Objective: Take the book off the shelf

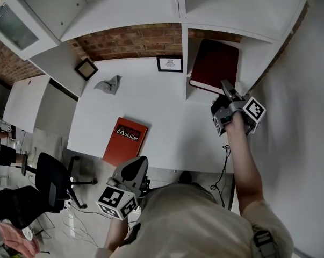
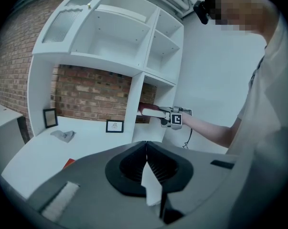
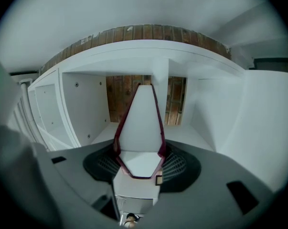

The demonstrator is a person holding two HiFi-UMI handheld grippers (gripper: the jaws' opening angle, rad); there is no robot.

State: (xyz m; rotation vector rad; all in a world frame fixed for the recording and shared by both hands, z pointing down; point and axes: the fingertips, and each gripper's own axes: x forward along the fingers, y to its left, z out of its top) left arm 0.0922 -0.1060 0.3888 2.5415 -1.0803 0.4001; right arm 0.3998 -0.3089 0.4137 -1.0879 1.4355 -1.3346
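1. Dark red hardcover book (image 1: 215,63) sits in the lower right compartment of the white shelf unit (image 1: 124,9), just right of its upright divider, white page edge facing outward.
2. Right gripper (image 1: 226,87) reaches level into that compartment of the shelf unit. Its jaws pinch the book's near end, one pad against each cover.
3. Left gripper (image 1: 134,171) is held low, well clear of the shelf unit's front, with its jaws pressed together.
4. On the white surface (image 1: 151,106) under the shelf unit's left bay lie an orange-red flat book (image 1: 125,140) near the front edge and a grey crumpled item (image 1: 109,85). Two small black-framed pictures (image 1: 170,64) stand at the back.
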